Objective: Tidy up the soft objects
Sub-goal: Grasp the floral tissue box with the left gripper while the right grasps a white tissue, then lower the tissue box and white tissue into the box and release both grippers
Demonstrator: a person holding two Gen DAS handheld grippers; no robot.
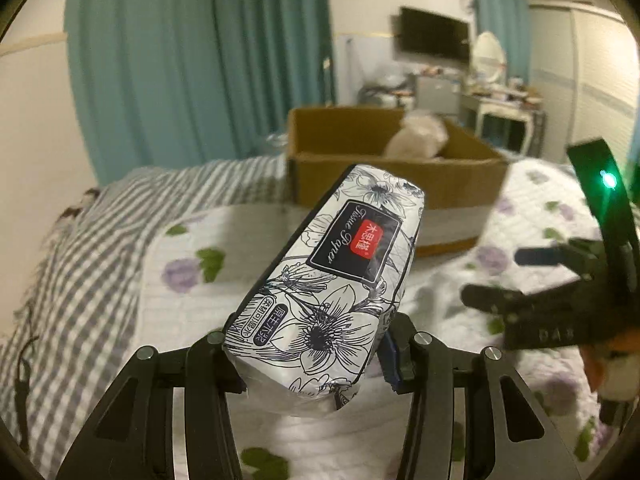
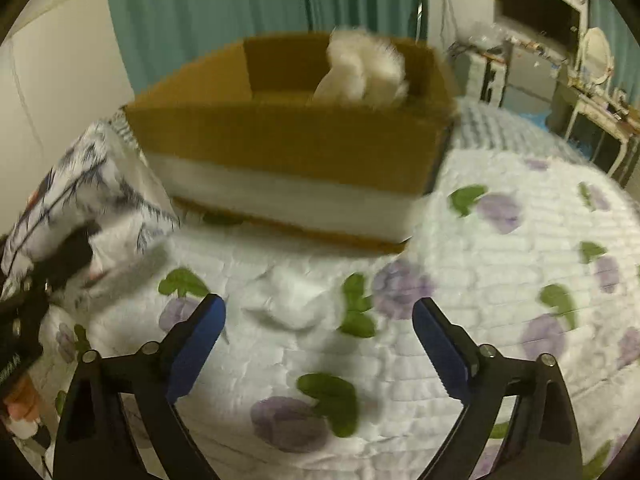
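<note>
My left gripper (image 1: pixel 304 344) is shut on a tissue paper pack (image 1: pixel 336 276) with a black-and-white flower print, held up above the bed and tilted toward a cardboard box (image 1: pixel 400 176). A white plush toy (image 1: pixel 420 136) lies inside the box. In the right wrist view the same pack (image 2: pixel 88 188) is at the left, beside the box (image 2: pixel 288 148), and the plush toy (image 2: pixel 368 68) sticks up over the rim. My right gripper (image 2: pixel 320 320) is open and empty above the quilt, in front of the box. It also shows at the right of the left wrist view (image 1: pixel 568 280).
The box stands on a white quilt with purple flowers (image 2: pixel 500 280). A grey checked blanket (image 1: pixel 88 272) covers the bed's left side. Teal curtains (image 1: pixel 192 60) hang behind. A dressing table (image 1: pixel 508 108) and a wall TV (image 1: pixel 434 36) are at the back right.
</note>
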